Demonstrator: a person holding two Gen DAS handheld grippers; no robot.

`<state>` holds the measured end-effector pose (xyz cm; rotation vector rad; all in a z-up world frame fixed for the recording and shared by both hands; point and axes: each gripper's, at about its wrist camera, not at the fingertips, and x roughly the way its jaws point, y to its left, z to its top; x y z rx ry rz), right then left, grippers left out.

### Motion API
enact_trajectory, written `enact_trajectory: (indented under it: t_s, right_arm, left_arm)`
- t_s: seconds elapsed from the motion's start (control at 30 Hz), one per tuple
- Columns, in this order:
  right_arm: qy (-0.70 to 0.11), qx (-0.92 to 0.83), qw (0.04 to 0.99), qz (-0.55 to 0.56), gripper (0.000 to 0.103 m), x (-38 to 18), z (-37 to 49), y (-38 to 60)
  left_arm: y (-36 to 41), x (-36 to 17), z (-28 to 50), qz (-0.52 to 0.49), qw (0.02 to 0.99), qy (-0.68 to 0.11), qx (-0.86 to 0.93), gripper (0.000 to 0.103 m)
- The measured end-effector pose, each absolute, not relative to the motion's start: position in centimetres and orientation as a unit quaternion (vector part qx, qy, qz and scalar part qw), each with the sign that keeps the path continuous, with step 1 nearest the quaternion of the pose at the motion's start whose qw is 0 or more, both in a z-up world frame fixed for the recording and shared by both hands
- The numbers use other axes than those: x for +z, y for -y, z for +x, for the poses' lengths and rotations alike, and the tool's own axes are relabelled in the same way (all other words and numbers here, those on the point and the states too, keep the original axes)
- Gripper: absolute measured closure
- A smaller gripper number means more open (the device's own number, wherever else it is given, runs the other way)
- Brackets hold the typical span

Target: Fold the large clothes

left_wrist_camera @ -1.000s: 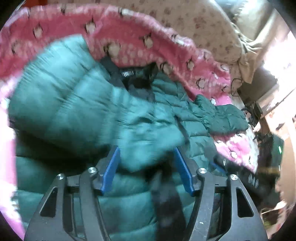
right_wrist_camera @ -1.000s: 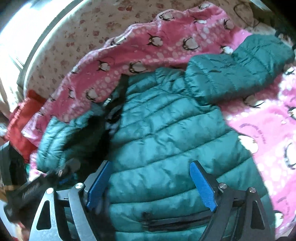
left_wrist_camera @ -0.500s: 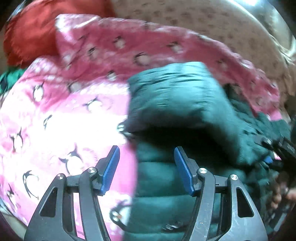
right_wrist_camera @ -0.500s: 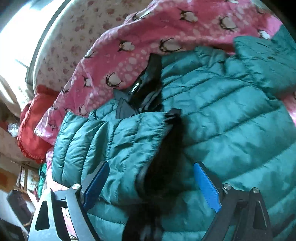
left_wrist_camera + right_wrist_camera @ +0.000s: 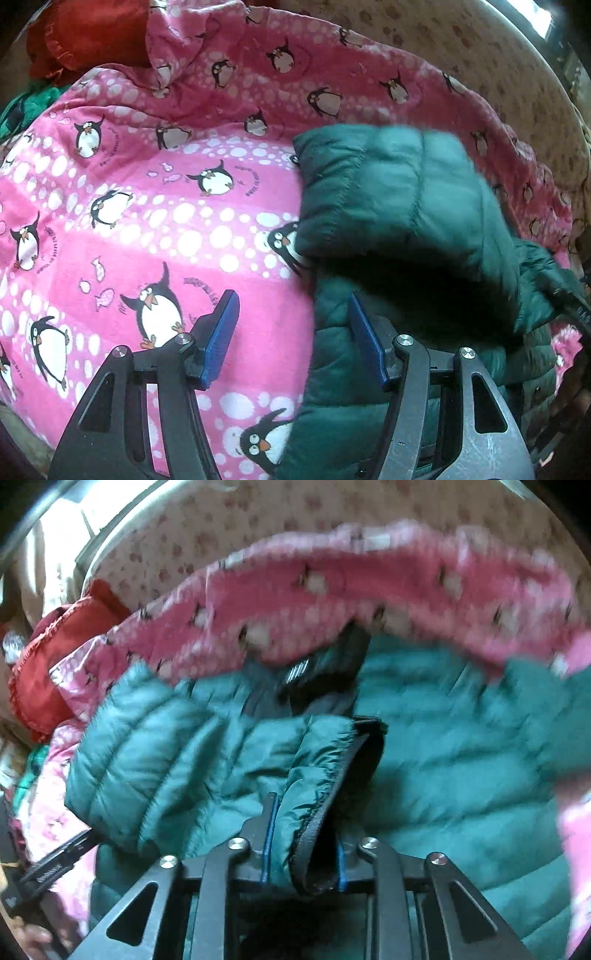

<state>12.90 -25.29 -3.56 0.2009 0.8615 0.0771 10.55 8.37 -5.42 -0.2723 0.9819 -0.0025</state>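
Observation:
A dark green quilted puffer jacket (image 5: pixel 402 206) lies on a pink penguin blanket (image 5: pixel 147 221). In the left wrist view its sleeve is folded over the body at right. My left gripper (image 5: pixel 291 332) is open and empty, its right finger at the jacket's left edge. In the right wrist view the jacket (image 5: pixel 461 768) fills the middle, and my right gripper (image 5: pixel 303 849) is shut on the black-trimmed sleeve cuff (image 5: pixel 325 775), which lies across the jacket body.
A red cushion (image 5: pixel 85 33) sits at the far left edge of the blanket, also in the right wrist view (image 5: pixel 55 657). A beige flowered sheet (image 5: pixel 258 520) lies beyond the blanket. The other gripper's tip (image 5: pixel 48 867) shows at lower left.
My right gripper has closed on the folded sleeve's cuff. My left gripper let go of the sleeve and swung left, now over the blanket at the jacket's edge.

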Motion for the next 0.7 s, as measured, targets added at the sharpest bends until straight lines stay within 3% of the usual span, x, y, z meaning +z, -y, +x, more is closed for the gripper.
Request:
enact_trajectory:
  t_s: [0.27,0.37,0.5,0.57,0.6,0.63,0.7]
  right_arm:
    - [-0.375,-0.058,0.925,0.021,0.085,-1.1,15.4,29.7]
    - [-0.386,-0.087,0.918,0.001,0.086,-3.0,17.3,30.9]
    - [-0.445,-0.076,0.89,0.055,0.084,-7.4,19.2,32.6]
    - [-0.45,-0.079,0.886,0.073,0.056,-7.8,18.8,33.5]
    - [-0.436,-0.085,0.892,0.088,0.037,-7.4,18.0,34.3]
    - [-0.425,-0.087,0.896,0.097,0.032,-7.0,17.2,34.6]
    - [-0.408,-0.083,0.902,0.112,0.032,-5.3,15.9,35.0]
  left_arm:
    - [-7.5,-6.0,10.9,-0.123,0.871,-0.475,-0.01,0.042]
    - [-7.0,-6.0,11.2,-0.117,0.871,-0.477,-0.01,0.042]
    - [-6.7,-5.4,11.6,-0.122,0.872,-0.473,-0.014,0.042]
    - [-6.3,-4.9,11.9,-0.123,0.875,-0.467,-0.017,0.042]
    - [-6.2,-4.7,12.0,-0.122,0.876,-0.465,-0.017,0.042]
    - [-6.0,-4.5,12.3,-0.122,0.878,-0.463,-0.018,0.042]
    - [-5.4,-4.1,12.8,-0.121,0.881,-0.458,-0.021,0.042]
